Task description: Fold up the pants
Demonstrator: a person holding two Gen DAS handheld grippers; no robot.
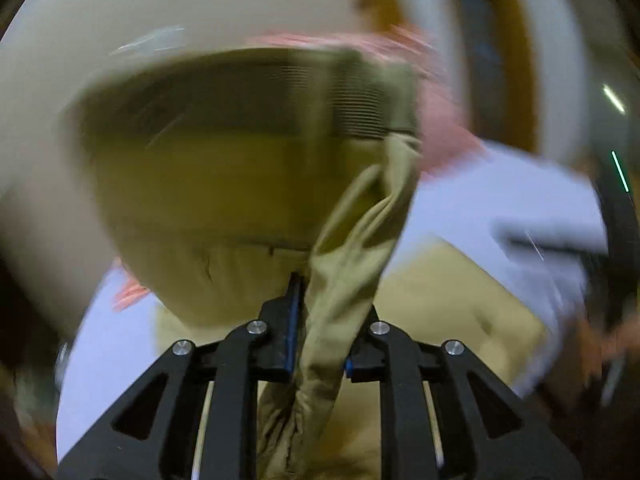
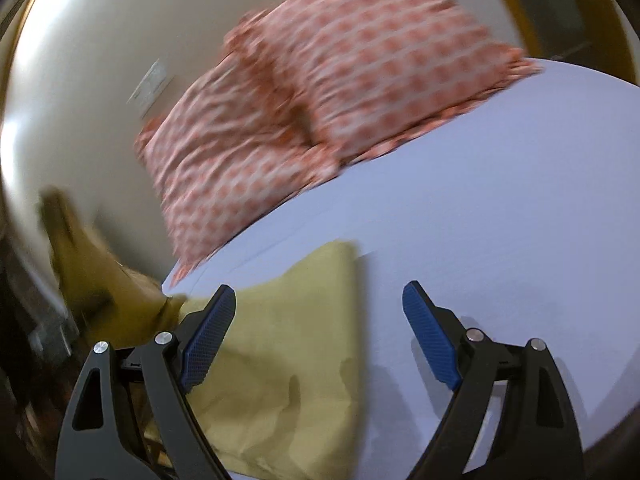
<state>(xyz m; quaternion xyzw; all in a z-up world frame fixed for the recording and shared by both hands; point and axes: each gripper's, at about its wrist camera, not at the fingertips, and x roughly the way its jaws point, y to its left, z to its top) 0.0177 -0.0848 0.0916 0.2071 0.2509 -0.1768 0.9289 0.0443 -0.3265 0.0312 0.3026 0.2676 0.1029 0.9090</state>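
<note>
Jaws of the left gripper [image 1: 320, 320] are clamped on a bunched fold of the pants [image 1: 344, 264], olive-tan cloth that rises in a twisted rope between the two fingers and hangs down past them toward the camera. Beyond the fold, a wide part of the same pants is lifted up in front of the lens, with a ribbed waistband along its top edge; much of this view is blurred. Below and to the right, another part of the pants lies flat on the bed [image 1: 480, 200], which has a pale lilac sheet.

Jaws of the right gripper [image 2: 320, 336] stand wide apart and hold nothing. Their blue pads [image 2: 208, 336] hover over the bed [image 2: 500, 220], the left pad above a flat stretch of the pants [image 2: 288, 340], the right pad above bare sheet. At the far left the pants rise off the bed. Two orange-patterned pillows [image 2: 320, 100] lie at the head of the bed against a cream wall [image 2: 80, 80].
</note>
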